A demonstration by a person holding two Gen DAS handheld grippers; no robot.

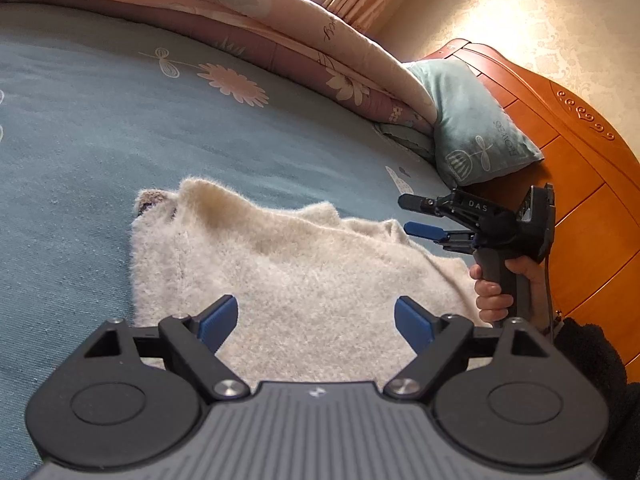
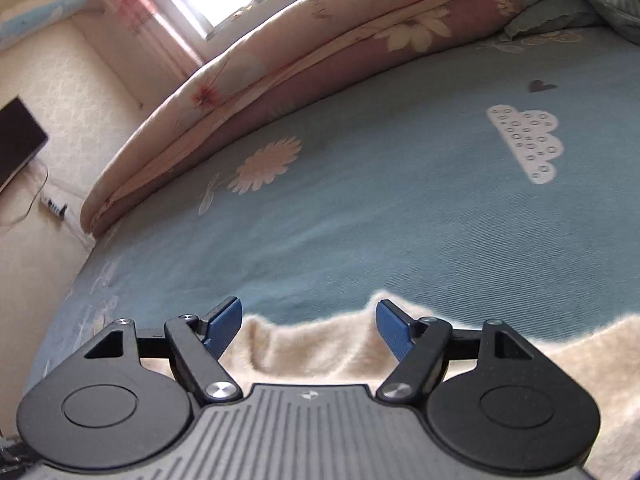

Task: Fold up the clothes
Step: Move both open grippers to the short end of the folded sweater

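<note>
Left wrist view showed me a bed covered by a blue-grey sheet (image 1: pixel 100 128) printed with pale daisies, a folded floral quilt (image 1: pixel 280 28) banked along its far side, and a teal pillow (image 1: pixel 476 120) leaning against an orange wooden headboard (image 1: pixel 560 152) at the right. Beyond them I saw cream patterned wallpaper and pink curtains under a bright window. In the right wrist view the same sheet carried a white cloud print and a small heart, and a dark screen (image 2: pixel 18 140) stood by the wall at far left with a power strip on the floor near it. A fluffy cream sweater (image 1: pixel 288 272) lay on the sheet directly below both tools, rumpled rather than flat, with its long axis running from my near edge toward a brownish trimmed end on the far left side. My left gripper (image 1: pixel 316 320) hovered above the sweater, angled downward, its blue pads spread wide with nothing pinched. My right gripper (image 1: pixel 416 216) was held by a hand (image 1: pixel 496 292) on a grey handle, a dark fuzzy sleeve behind it; it pointed left over the sweater's right edge, its tongs parted and empty. From its own camera, the sweater's far edge sat just under the separated fingertips (image 2: pixel 226 320).
</note>
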